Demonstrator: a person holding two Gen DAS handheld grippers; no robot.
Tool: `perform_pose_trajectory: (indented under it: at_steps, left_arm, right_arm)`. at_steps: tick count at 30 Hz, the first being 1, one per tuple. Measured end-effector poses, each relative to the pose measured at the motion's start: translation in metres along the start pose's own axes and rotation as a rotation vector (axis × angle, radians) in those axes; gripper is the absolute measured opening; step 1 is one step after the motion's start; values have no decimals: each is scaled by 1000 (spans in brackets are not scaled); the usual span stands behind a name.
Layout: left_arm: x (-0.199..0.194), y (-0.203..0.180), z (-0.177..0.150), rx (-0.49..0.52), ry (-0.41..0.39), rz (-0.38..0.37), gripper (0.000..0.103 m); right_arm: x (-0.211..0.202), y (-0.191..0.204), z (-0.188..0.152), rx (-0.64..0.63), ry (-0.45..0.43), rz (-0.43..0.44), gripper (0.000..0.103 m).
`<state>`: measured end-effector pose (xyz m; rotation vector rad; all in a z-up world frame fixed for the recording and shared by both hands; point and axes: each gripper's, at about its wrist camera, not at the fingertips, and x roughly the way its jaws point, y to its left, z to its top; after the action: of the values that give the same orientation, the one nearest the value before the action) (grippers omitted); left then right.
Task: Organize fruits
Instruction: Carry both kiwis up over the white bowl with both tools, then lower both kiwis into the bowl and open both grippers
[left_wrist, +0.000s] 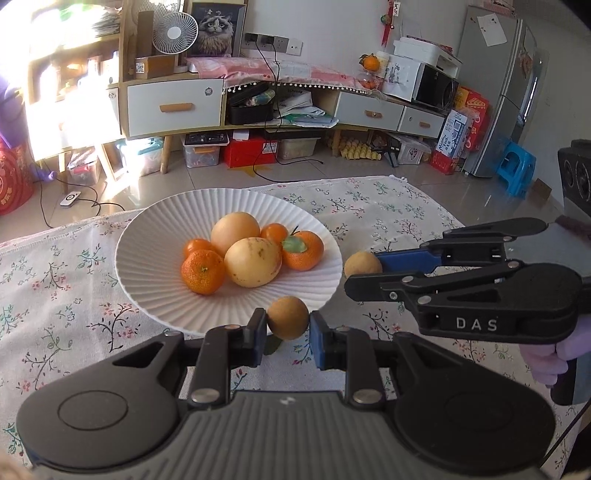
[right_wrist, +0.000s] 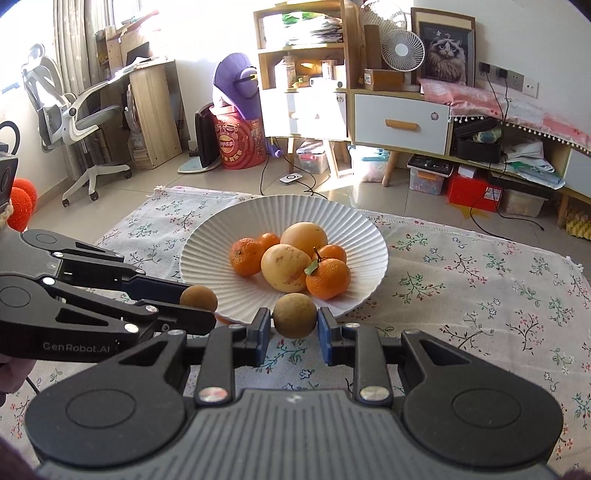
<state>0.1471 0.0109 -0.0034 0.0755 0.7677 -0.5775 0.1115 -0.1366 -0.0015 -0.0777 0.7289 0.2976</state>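
A white ribbed plate (left_wrist: 155, 236) (right_wrist: 354, 225) on the flowered cloth holds two pale yellow fruits (left_wrist: 252, 263) (right_wrist: 284, 267) and several mandarins (left_wrist: 202, 272) (right_wrist: 327, 277). My left gripper (left_wrist: 288, 329) is shut on a small brown round fruit (left_wrist: 287, 317), held just at the plate's near rim; the same gripper and fruit show at left in the right wrist view (right_wrist: 198, 297). My right gripper (right_wrist: 294, 325) is shut on a second small brown fruit (right_wrist: 295, 314) at the plate's near rim, also seen in the left wrist view (left_wrist: 362, 264).
The flowered cloth (left_wrist: 406, 210) (right_wrist: 480, 266) covers the table. Beyond its far edge are the tiled floor, a cabinet with drawers (left_wrist: 173, 107), storage boxes, a fridge (left_wrist: 502, 85) and an office chair (right_wrist: 70, 110).
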Motion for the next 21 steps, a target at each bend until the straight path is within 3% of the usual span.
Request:
perform_pose_trajectory:
  at_steps: [12, 21]
  left_arm:
    - [29, 16, 7, -68, 45, 56, 0]
    - [34, 24, 8, -80, 33, 61, 0]
  right_arm:
    - [23, -5, 7, 32, 29, 20, 24]
    - [30, -5, 5, 24, 49, 14, 24]
